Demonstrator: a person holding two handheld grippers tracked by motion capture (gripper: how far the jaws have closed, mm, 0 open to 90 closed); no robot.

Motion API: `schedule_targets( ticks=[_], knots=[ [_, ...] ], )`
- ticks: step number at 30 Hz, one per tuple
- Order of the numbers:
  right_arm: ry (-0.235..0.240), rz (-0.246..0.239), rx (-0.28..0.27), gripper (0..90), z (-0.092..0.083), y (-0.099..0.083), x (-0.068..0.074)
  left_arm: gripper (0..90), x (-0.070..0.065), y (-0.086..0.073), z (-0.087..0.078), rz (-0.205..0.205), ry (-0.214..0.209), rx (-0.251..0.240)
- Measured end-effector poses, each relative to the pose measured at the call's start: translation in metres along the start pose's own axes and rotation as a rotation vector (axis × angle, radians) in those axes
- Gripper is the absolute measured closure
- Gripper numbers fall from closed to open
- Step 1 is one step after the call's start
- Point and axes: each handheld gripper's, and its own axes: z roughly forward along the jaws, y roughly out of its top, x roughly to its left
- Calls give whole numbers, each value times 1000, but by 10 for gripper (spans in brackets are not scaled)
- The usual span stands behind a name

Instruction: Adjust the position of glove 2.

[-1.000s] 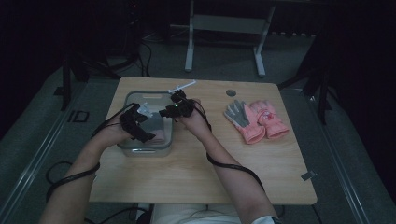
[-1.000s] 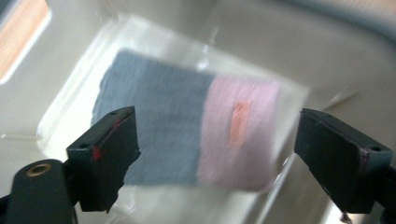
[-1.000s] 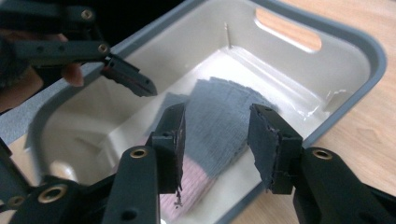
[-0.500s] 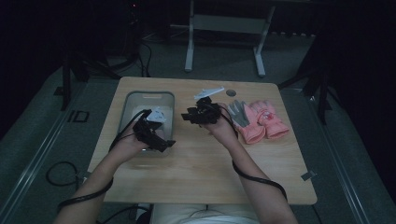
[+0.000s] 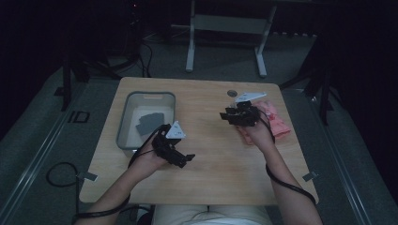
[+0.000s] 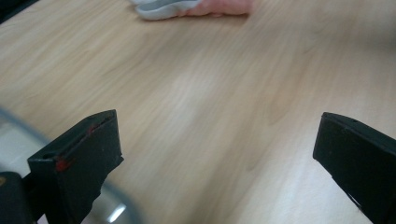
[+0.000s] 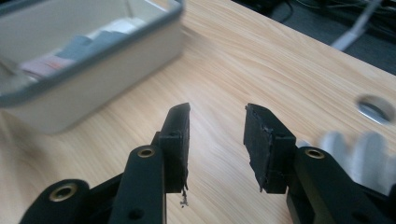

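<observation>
Gloves into the bin, by the look of it. One dark glove (image 5: 149, 123) already lies in the grey bin (image 5: 123, 123) at 9 o'clock on the table (image 5: 206, 154). The remaining pink-and-grey glove (image 5: 276, 123) lies at 3 o'clock, partly under the right hand.

Right gripper (image 5: 231, 116) hovers right beside that glove, jaws part-way apart with nothing between them; in the right gripper view the grey glove fingers (image 7: 355, 144) sit at 3 o'clock of its jaws. Glove's long axis can't be told, it's mostly covered.

Left gripper (image 5: 184, 159) is at 6 o'clock of the bin, jaws spread wide and released, having just been opening, empty. From it the glove (image 6: 187, 7) is far off at 12 o'clock.

Right hand is much nearer; likely it takes the pick.
</observation>
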Motion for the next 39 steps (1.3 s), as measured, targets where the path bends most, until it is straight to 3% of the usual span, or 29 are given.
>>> schedule_targets(
  ticks=[2, 3, 9, 14, 17, 20, 22, 23, 28, 32, 38, 39],
  knots=[
    [-15, 1, 3, 608, -3, -3, -5, 8, -4, 0, 1, 2, 0, -9],
    [-40, 5, 11, 608, -7, -8, -16, 8, -14, 0, 5, 5, -20, -23],
    [-93, 27, 20, 603, -11, -22, -44, 8, -39, -13, 22, 38, -43, -12],
    [-128, 38, 30, 602, -9, -29, -65, 8, -48, -29, 32, 31, -64, 3],
    [-136, 41, 46, 605, -4, -32, -73, 8, -50, -41, 39, 4, -90, 5],
    [-147, 35, 73, 606, 5, -35, -81, 8, -52, -49, 42, 3, -82, 8],
    [-148, 34, 82, 605, 7, -35, -83, 8, -52, -49, 42, 3, -82, 8],
    [-151, 35, 96, 602, 11, -37, -88, 8, -54, -56, 44, -5, -64, 1],
    [-151, 14, 149, 575, 24, -42, -92, 8, -55, -69, 47, -55, -56, -32],
    [-163, 20, 192, 568, 35, -48, -96, 8, -56, -74, 51, -58, -53, -15],
    [-135, 26, 218, 568, 48, -62, -100, 8, -54, -78, 49, -73, -46, -22],
    [-144, -2, 238, 577, 52, -65, -99, 8, -54, -78, 49, -72, -47, -19]
  ],
)
